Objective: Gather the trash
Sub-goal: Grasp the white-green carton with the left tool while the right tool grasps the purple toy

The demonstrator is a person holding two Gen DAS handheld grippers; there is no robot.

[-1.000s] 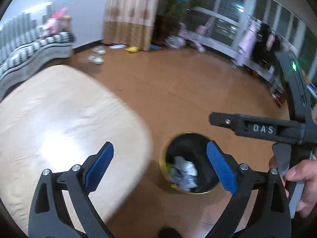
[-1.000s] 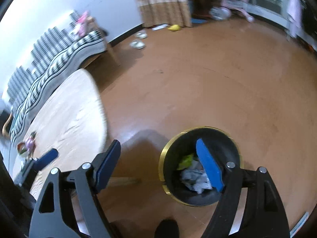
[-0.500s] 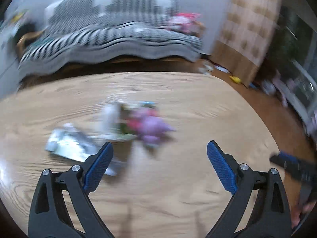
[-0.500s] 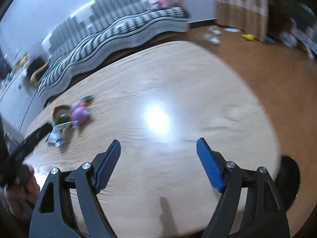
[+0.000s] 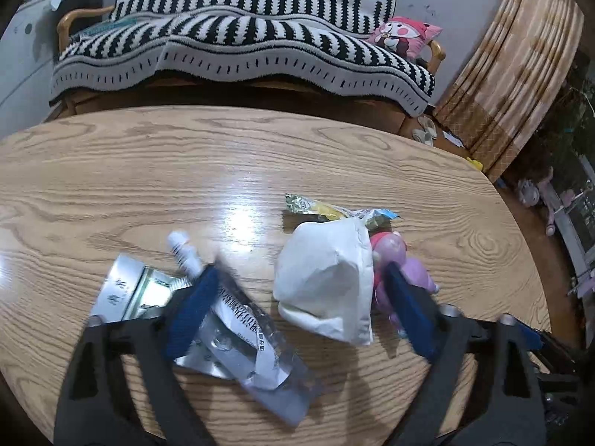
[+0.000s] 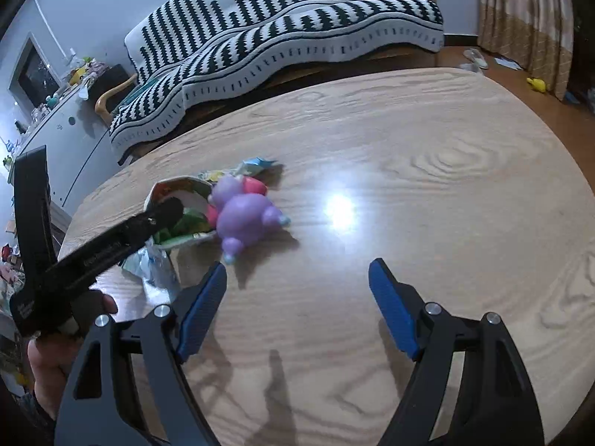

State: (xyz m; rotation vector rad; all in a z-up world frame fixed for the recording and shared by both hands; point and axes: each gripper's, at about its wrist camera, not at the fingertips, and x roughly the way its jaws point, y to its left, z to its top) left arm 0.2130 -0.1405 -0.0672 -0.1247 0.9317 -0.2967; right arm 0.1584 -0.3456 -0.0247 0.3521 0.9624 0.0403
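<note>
My left claw [image 5: 297, 312] hangs spread wide and gripping nothing over the wooden table [image 5: 111, 186]; under its left finger [image 5: 189, 312] lies a silver foil wrapper [image 5: 122, 290] with a clear plastic packet [image 5: 256, 349] across it, and between the fingers sits a crumpled white bag [image 5: 327, 278]; a colourful wrapper [image 5: 334, 213] lies just behind that bag, and a pink-and-purple toy [image 5: 405, 264] touches its right side. My right claw [image 6: 297, 308] is likewise spread and empty above bare tabletop, the toy and trash up to its left.
</note>
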